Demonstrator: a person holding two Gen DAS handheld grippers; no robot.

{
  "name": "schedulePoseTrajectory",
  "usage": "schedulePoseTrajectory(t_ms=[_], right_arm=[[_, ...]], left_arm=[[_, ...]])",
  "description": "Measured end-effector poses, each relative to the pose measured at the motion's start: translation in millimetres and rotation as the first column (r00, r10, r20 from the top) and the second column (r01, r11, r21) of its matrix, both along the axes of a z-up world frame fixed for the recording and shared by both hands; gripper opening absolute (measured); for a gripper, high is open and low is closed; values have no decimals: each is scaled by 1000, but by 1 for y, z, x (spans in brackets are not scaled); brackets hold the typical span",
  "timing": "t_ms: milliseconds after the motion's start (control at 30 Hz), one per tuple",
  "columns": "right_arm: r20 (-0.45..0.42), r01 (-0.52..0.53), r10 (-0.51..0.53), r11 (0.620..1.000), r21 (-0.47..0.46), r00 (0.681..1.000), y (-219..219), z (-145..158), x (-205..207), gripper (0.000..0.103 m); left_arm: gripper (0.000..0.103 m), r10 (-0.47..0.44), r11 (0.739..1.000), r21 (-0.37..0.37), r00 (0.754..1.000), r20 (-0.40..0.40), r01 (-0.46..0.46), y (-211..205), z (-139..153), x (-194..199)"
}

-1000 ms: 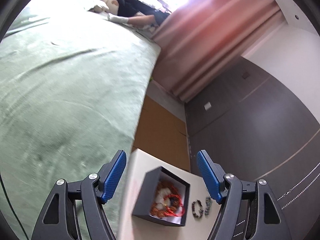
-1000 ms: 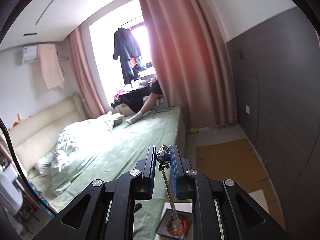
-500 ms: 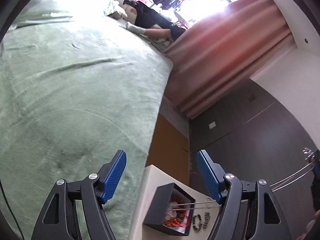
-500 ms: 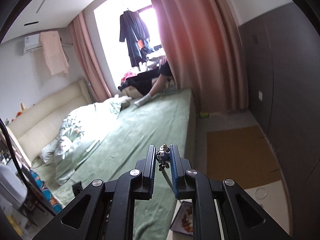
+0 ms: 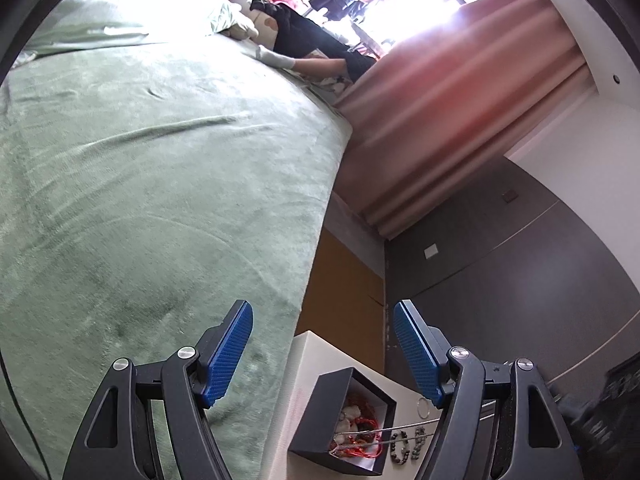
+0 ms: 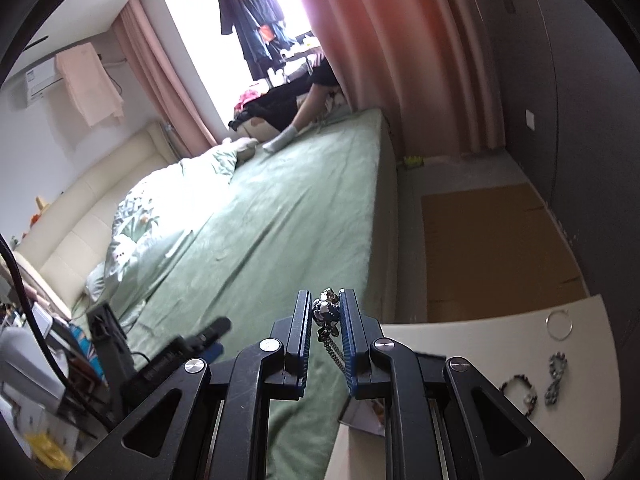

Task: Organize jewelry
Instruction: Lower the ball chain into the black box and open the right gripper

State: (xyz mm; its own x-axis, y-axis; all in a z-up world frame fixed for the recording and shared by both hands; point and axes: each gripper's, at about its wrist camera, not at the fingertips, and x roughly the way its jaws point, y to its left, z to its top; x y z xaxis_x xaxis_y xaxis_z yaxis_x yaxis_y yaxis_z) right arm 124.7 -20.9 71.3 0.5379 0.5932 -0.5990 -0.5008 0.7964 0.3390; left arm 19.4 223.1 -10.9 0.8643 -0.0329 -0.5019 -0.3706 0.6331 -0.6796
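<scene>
Light: daylight from window (image 6: pixel 276 20), blown out
Glare: pink haze over curtain (image 5: pixel 452 92)
Blur: motion smear, lower right of left view
Edges: heavy fisheye bend, black vignette

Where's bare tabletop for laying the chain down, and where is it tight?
Free: the table strip between the right gripper and the thin ring. Crowded: the corner with the two bead bracelets below the ring, and the black box, already piled with red jewelry.
</scene>
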Motion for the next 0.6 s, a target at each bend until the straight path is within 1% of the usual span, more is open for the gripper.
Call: schedulePoseTrajectory(t_ms=[100,167,267,300,333,367,400,433,467,500,567,600], right_arm=[[-51,-20,19,1000,-2,998,-2,-26,5,16],[-93,-30,29,1000,-9,995,-3,-48,10,16],[-156,-52,52,999,3,986,-5,-79,15,16],[-185,-57,56,998,2,981,-5,-91,18,16],[-235,-55,51,998,-10,971,-4,-104,23,16],[-265,-52,44,998,-23,963,-4,-111,27,16],[-289,-55,40,998,-42,957,-4,-118,29,17],[-291,-60,42,997,-50,956,-5,-119,30,18],[-296,-65,47,996,-52,954,-8,-119,31,25],[-303,-66,51,997,-40,952,-13,-117,32,39],[-284,-39,35,999,-9,958,-26,-108,31,50],[-266,-19,18,1000,-2,964,-35,-102,30,51]], left_arm=[[74,10,1000,-6,1000,-5,-10,0,-1,0],[74,13,1000,-4,1000,-13,-13,-1,-2,1],[74,11,1000,15,999,-32,-10,-5,-4,6],[74,8,1000,27,999,-39,-7,-7,-4,7],[74,8,999,39,999,-45,-6,-9,-3,9],[74,9,999,45,999,-47,-7,-11,-3,10],[74,9,999,47,999,-48,-7,-12,-4,11],[74,5,999,46,999,-48,-3,-15,-4,13],[74,-3,999,49,999,-51,6,-18,-5,15],[74,-10,998,54,998,-55,13,-21,-5,17],[74,-31,997,74,997,-65,36,-31,-5,22],[74,-39,995,85,997,-69,45,-36,-5,25]])
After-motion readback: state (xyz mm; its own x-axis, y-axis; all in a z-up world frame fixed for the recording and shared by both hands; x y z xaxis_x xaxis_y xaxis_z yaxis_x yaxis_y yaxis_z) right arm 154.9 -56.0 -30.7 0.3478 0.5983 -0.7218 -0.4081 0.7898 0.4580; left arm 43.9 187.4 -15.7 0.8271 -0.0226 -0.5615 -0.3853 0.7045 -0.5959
